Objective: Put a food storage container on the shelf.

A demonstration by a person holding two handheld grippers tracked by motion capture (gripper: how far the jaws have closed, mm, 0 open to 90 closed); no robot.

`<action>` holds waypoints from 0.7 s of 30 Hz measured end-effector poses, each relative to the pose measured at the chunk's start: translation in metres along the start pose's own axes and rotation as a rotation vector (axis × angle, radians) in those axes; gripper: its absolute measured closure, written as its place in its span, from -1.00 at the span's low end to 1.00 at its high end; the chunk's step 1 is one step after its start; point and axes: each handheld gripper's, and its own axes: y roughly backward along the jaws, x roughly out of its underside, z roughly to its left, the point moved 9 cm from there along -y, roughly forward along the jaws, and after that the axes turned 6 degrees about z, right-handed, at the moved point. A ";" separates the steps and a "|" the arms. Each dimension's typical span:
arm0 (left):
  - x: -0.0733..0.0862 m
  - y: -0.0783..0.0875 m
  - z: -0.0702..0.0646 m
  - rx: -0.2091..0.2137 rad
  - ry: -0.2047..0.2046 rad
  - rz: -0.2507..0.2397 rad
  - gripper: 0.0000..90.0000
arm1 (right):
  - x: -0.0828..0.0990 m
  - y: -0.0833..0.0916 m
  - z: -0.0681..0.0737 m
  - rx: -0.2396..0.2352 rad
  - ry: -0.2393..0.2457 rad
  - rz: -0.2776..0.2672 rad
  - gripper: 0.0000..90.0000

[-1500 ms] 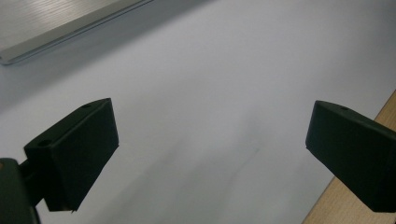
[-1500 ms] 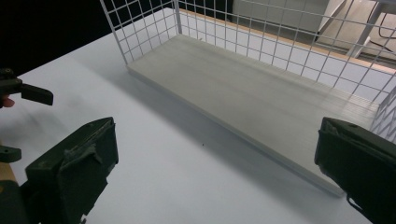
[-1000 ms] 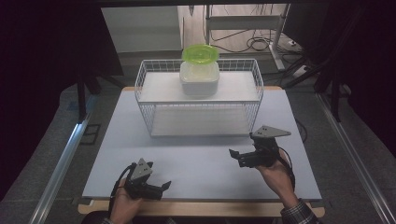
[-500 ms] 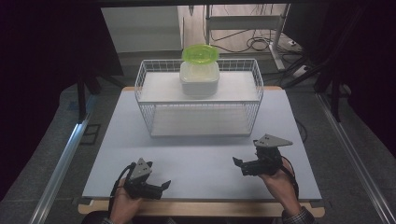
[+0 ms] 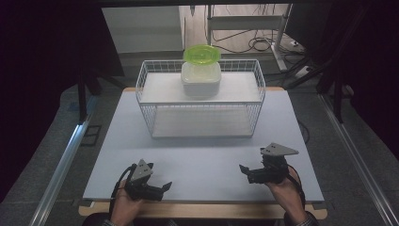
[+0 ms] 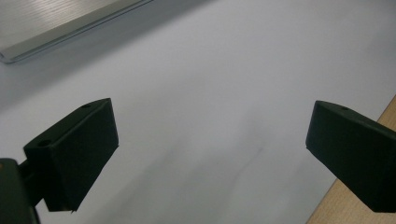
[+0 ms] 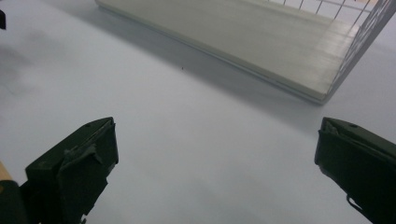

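Since the lidded container (image 5: 201,75) sits atop the wire rack (image 5: 201,106), well beyond both grippers, I judge my right gripper (image 5: 248,172) slightly nearer than my left gripper (image 5: 162,188); both jaws spread, empty.

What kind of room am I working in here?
Most likely a lab or workshop test bench, not a home. A bare white table holds one wire basket with a green-lidded container on it, and loose cables lie on the floor behind.
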 end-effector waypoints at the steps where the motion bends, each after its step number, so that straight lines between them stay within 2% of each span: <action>1: 0.000 0.000 0.000 -0.001 -0.001 0.000 -0.96 | 0.002 -0.001 0.000 0.001 0.001 0.005 -1.00; 10: 0.000 -0.001 0.000 -0.003 -0.009 -0.001 -0.97 | 0.016 -0.006 -0.001 0.012 0.004 0.034 -1.00; 21: 0.000 -0.001 -0.001 -0.004 -0.014 -0.001 -0.97 | 0.030 -0.015 0.001 0.004 0.009 0.080 -1.00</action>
